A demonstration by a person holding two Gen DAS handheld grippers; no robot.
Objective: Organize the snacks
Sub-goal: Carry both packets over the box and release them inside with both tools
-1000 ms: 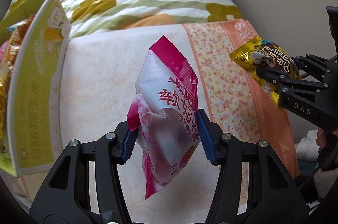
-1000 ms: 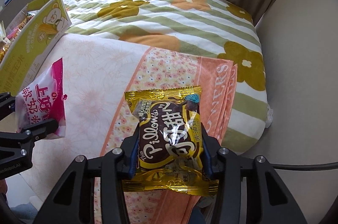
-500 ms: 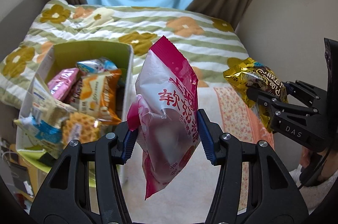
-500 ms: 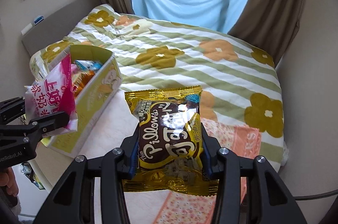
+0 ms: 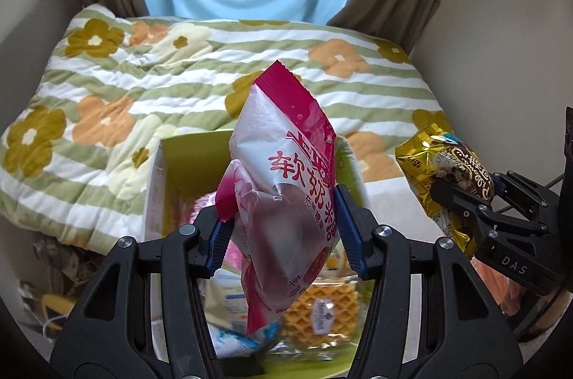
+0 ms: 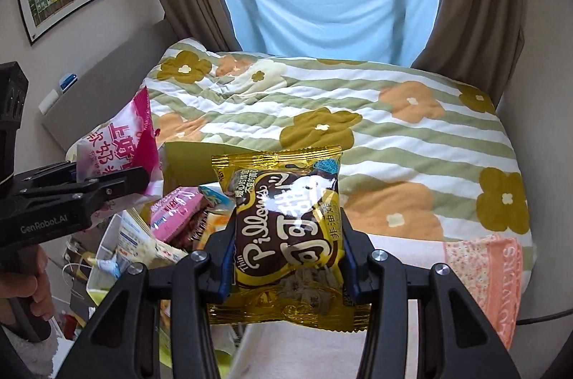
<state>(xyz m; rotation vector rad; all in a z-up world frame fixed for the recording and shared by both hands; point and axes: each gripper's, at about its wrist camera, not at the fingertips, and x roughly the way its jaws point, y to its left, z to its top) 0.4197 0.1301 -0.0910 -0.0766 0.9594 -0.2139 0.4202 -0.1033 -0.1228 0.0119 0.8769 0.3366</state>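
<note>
My left gripper (image 5: 284,232) is shut on a pink and white snack bag (image 5: 286,185) and holds it upright above an open yellow-green cardboard box (image 5: 193,157) that holds several snacks. My right gripper (image 6: 286,257) is shut on a gold and brown Pillows packet (image 6: 286,236), held in the air to the right of the box (image 6: 186,160). The pink bag (image 6: 121,146) and the left gripper (image 6: 107,185) show at the left of the right wrist view. The gold packet (image 5: 444,178) and the right gripper (image 5: 465,196) show at the right of the left wrist view.
A bed with a green-striped floral quilt (image 6: 358,114) fills the background. An orange floral towel (image 6: 483,271) lies at the right. Brown curtains and a blue cloth (image 6: 329,6) cover the window. A waffle packet (image 5: 322,311) and a pink packet (image 6: 175,210) lie in the box.
Both grippers have swung left and up from over the towel. The left gripper with the pink bag now hangs over the open box; the right one follows with the gold packet.
</note>
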